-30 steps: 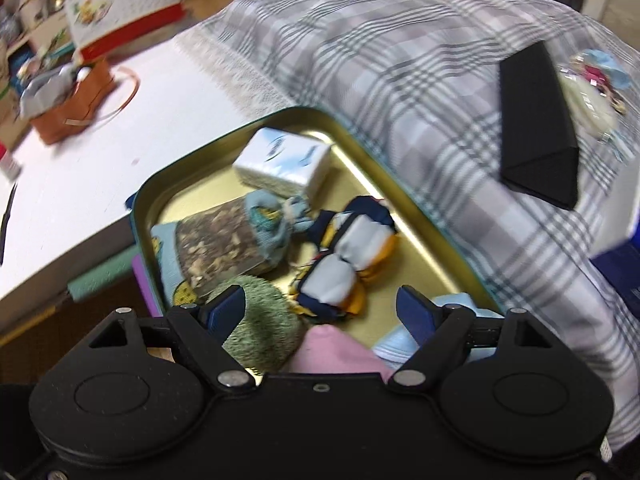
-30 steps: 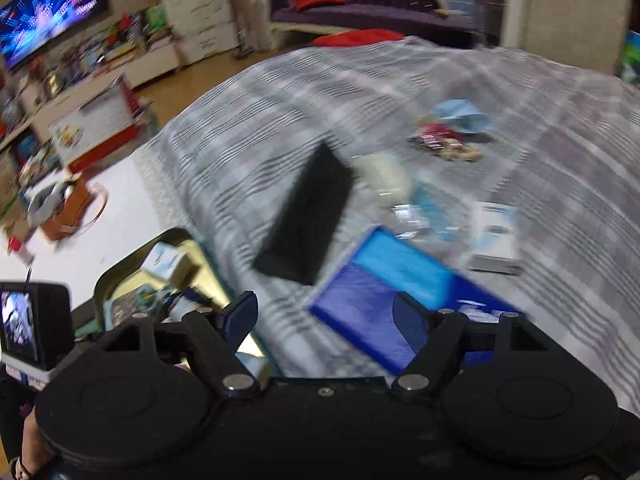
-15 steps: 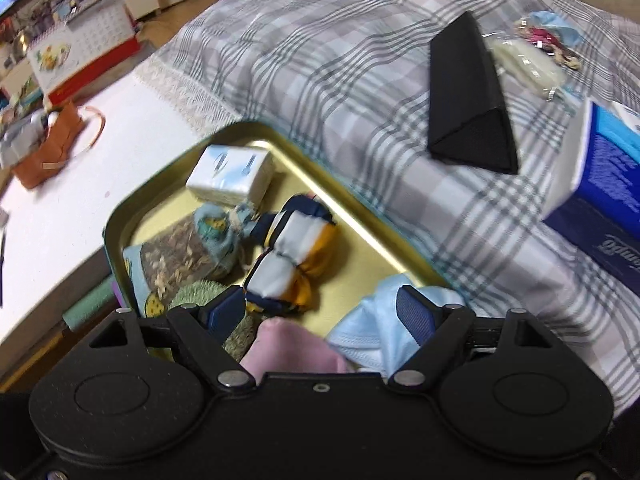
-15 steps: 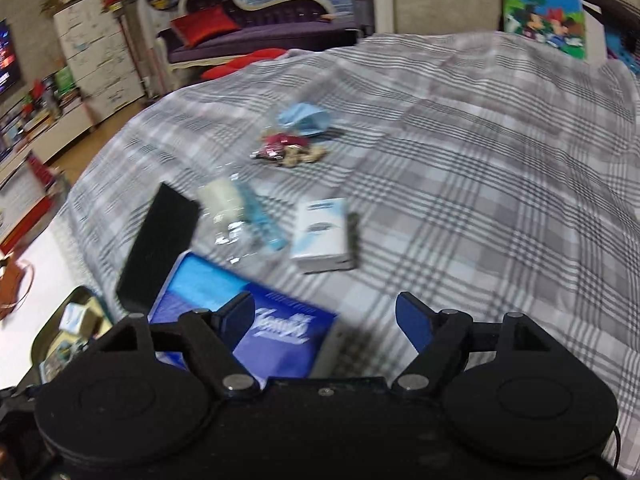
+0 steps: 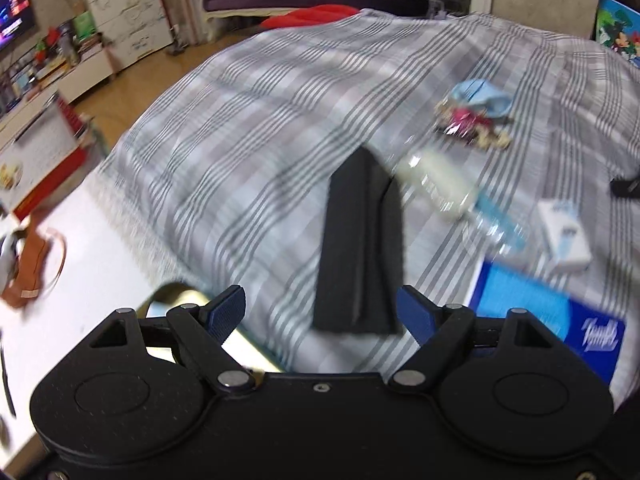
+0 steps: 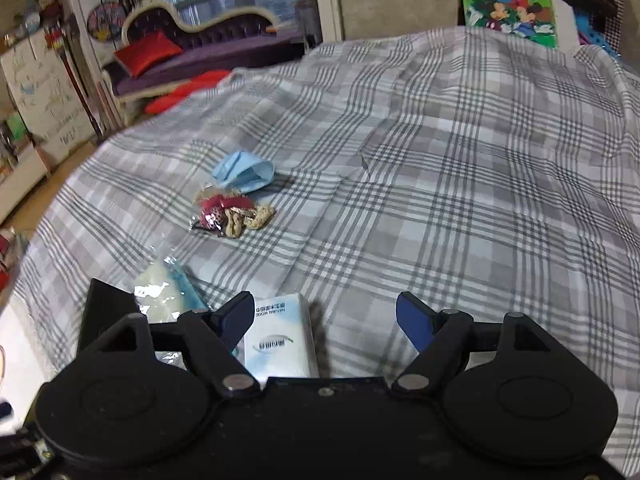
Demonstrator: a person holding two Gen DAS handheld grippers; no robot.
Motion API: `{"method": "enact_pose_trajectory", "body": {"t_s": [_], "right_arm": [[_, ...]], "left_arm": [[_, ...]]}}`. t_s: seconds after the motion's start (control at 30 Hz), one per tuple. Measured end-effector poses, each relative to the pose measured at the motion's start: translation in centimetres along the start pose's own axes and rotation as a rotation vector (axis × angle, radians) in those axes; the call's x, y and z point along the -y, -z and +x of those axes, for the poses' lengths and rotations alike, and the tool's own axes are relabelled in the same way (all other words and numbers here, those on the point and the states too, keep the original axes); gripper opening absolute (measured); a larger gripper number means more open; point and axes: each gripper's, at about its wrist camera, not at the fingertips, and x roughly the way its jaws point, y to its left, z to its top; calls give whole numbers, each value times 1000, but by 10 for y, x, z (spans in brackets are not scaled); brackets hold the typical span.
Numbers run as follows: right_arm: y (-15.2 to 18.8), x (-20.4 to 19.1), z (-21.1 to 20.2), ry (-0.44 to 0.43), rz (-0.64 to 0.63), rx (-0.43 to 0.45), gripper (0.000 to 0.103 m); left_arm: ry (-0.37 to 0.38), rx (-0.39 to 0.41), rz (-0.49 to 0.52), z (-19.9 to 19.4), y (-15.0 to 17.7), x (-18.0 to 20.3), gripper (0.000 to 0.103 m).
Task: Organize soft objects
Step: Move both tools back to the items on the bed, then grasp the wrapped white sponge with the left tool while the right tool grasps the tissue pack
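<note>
**Count of things on the bed and desk**

On the plaid bed [image 6: 460, 200] lie one light blue cloth [image 6: 244, 172], one bundle of red and tan trinkets [image 6: 230, 216], one clear bag with something cream and blue inside [image 6: 168, 288], and one small white tissue pack [image 6: 280, 340]. The left wrist view adds one black triangular case [image 5: 360, 248], one large blue tissue package [image 5: 560, 320], and the gold rim of one tin [image 5: 176, 292], its contents hidden. The white desk [image 5: 100, 280] carries one brown leather pouch [image 5: 28, 264]. Two red cushions show in the right wrist view: one on the sofa [image 6: 146, 52], one below it [image 6: 184, 92].
</note>
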Motion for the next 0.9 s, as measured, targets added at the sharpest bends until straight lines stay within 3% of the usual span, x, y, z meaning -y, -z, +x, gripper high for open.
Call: {"method": "enact_pose_trajectory", "body": {"t_s": [0.2,0.33,0.4,0.63,0.9], "right_arm": [[7,-23,37,18,-95,-84,79],[17,-37,65,80,-185,-123,79],[22,-39,70,84,-219,-103,83],[33,-42,65,74,-316,-1,83],[35,-38,62,-26,-314,-5,82]], "left_arm": [[18,-16,49,17,-39,31,79],[62,-73,20,35,-60,45,79],[92,-113,-1,46,-67,51,79],[133,-192,-35,81,-89,80,79],[64,-253,-12,119,-101,111,79]]}}
